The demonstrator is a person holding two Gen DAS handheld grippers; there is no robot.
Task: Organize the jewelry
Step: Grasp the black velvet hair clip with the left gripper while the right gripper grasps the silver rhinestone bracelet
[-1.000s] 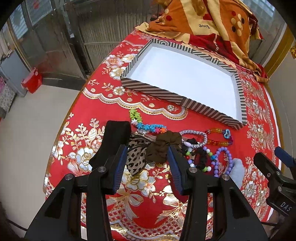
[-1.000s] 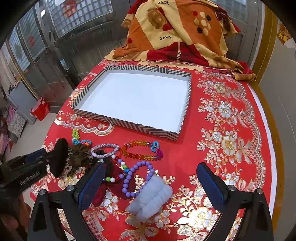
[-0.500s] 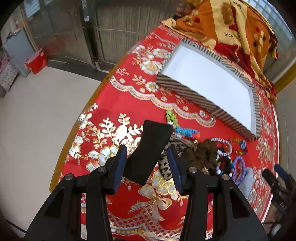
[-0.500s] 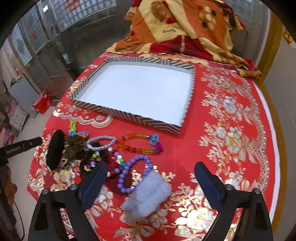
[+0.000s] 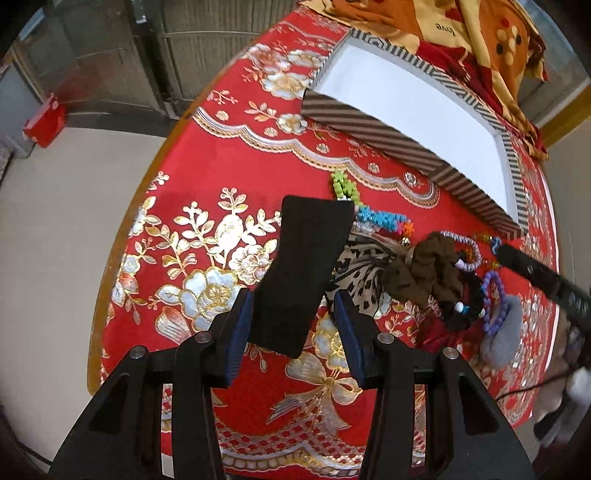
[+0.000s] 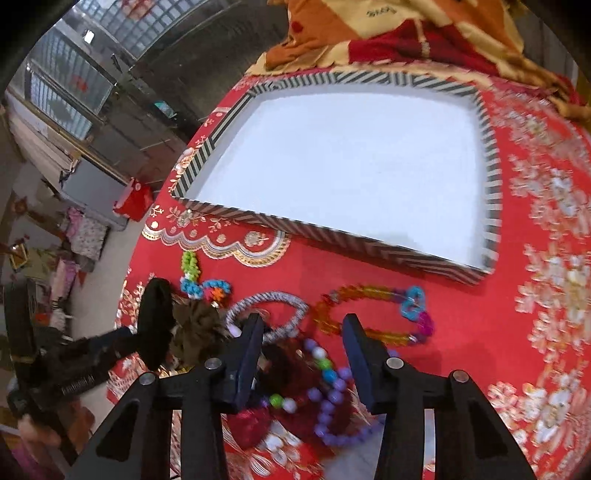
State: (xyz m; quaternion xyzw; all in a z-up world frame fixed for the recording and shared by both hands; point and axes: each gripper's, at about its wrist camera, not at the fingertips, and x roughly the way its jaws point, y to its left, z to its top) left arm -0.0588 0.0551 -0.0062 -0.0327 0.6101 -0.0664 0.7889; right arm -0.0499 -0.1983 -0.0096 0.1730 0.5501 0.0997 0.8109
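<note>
A black headband (image 5: pixel 303 273) stands between the jaws of my left gripper (image 5: pixel 291 328), which grips its lower end; it also shows in the right wrist view (image 6: pixel 155 325). Beside it lie a leopard scrunchie (image 5: pixel 354 266), a brown scrunchie (image 5: pixel 424 273), a green and blue bead string (image 5: pixel 365 210) and a grey braided bracelet (image 6: pixel 266 310). My right gripper (image 6: pixel 303 350) hangs open and empty over a dark red scrunchie (image 6: pixel 291 369) and purple bead bracelets (image 6: pixel 332 402). An amber bead bracelet (image 6: pixel 373 314) lies before the striped tray (image 6: pixel 332 236), whose white inside is bare.
The round table carries a red and gold floral cloth (image 5: pixel 207 229). An orange patterned blanket (image 5: pixel 461 29) lies behind the tray. A grey fluffy piece (image 5: pixel 502 332) lies at the right of the pile. The table's left edge drops to the floor (image 5: pixel 55 229).
My left gripper has narrowed onto the black headband and raised it. My right gripper has moved forward and down over the pile, and its jaws have narrowed.
</note>
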